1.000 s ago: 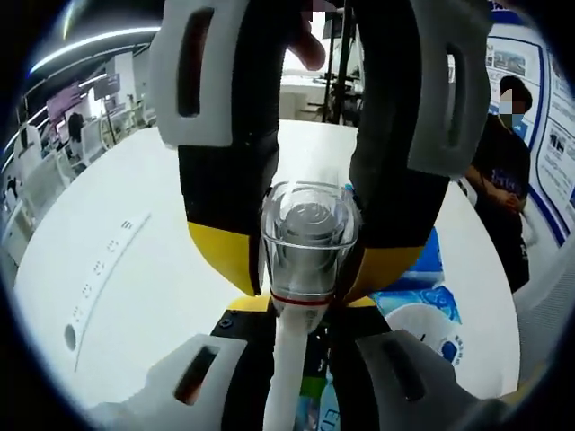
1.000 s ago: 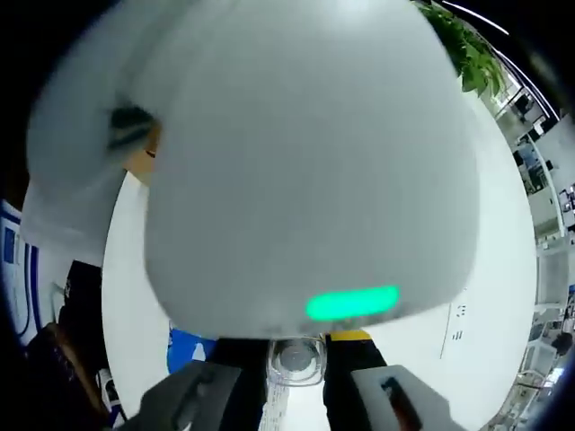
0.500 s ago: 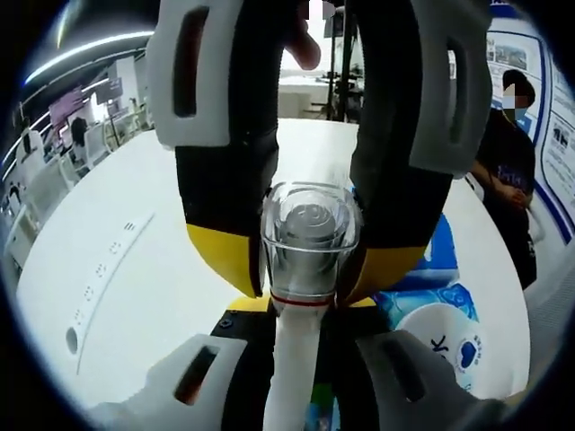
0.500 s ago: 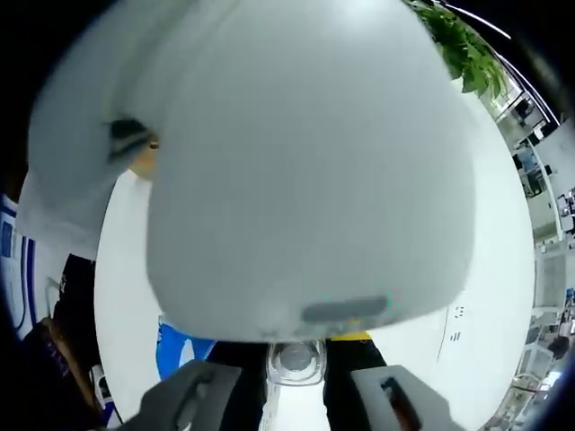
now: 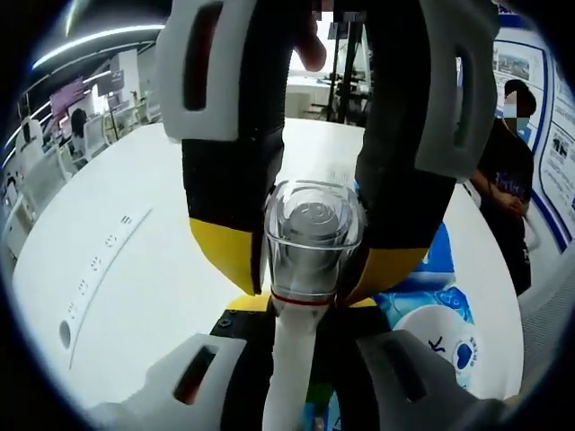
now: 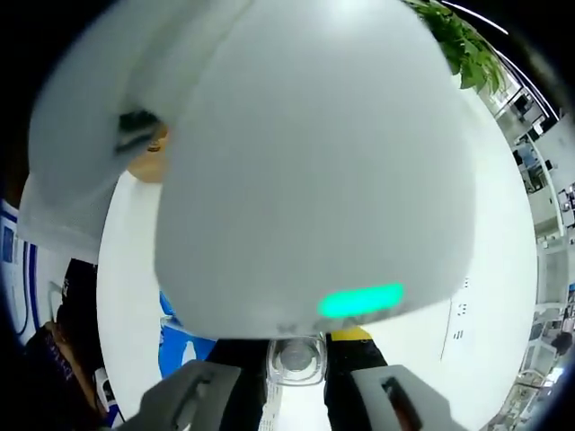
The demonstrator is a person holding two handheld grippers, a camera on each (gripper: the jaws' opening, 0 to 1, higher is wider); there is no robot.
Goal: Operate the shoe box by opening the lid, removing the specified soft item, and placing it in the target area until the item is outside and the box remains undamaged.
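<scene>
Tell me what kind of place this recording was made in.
Probably a large open office or showroom. The left gripper view shows a big white table, rows of desks under strip ceiling lights, and poster boards on a wall. The right gripper view adds a potted plant.

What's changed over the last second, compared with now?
Hardly anything. The green light on the left gripper's white body went dark and is lit again. The clear-capped tube stays between the right gripper's pads; the white table and blue pack have not moved.
</scene>
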